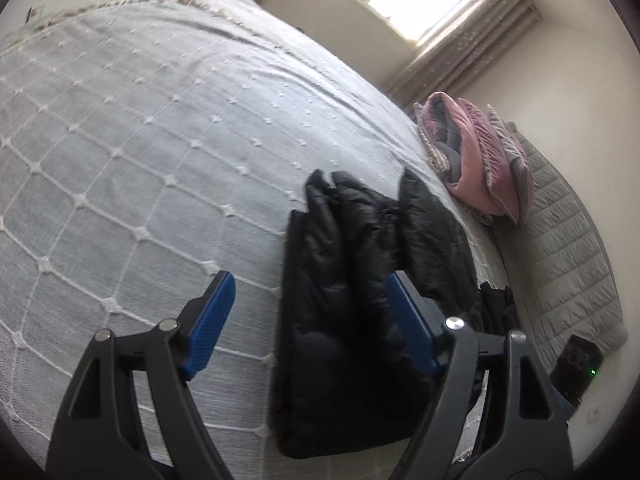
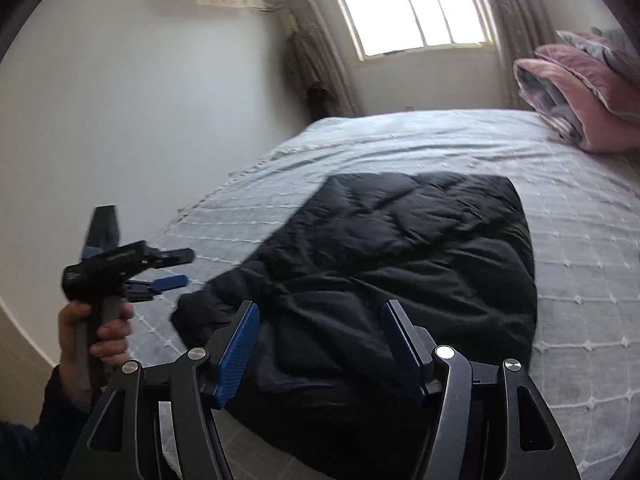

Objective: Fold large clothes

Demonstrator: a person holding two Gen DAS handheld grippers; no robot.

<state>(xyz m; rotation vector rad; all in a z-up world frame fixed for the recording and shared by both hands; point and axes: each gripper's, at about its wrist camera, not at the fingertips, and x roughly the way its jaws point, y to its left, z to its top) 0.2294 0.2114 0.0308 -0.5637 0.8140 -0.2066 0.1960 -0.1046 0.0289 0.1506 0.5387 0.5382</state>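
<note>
- Right gripper hovers above the near end of the black puffer jacket, jaws apart, nothing between them.
- Left gripper, jaws apart and empty, is raised beside it.
- The jacket lies flat on the bed, long axis running toward the window.
- Pink bedding sits beyond.

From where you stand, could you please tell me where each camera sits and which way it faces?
Left wrist: rides on the left gripper, looking over the bed and the black jacket toward the pink bedding; only its own open blue fingers show.
Right wrist: rides on the right gripper above the jacket, facing the window; its open fingers show, plus the left hand holding the other gripper.
Shared: jacket, bed, pink bedding, window.
</note>
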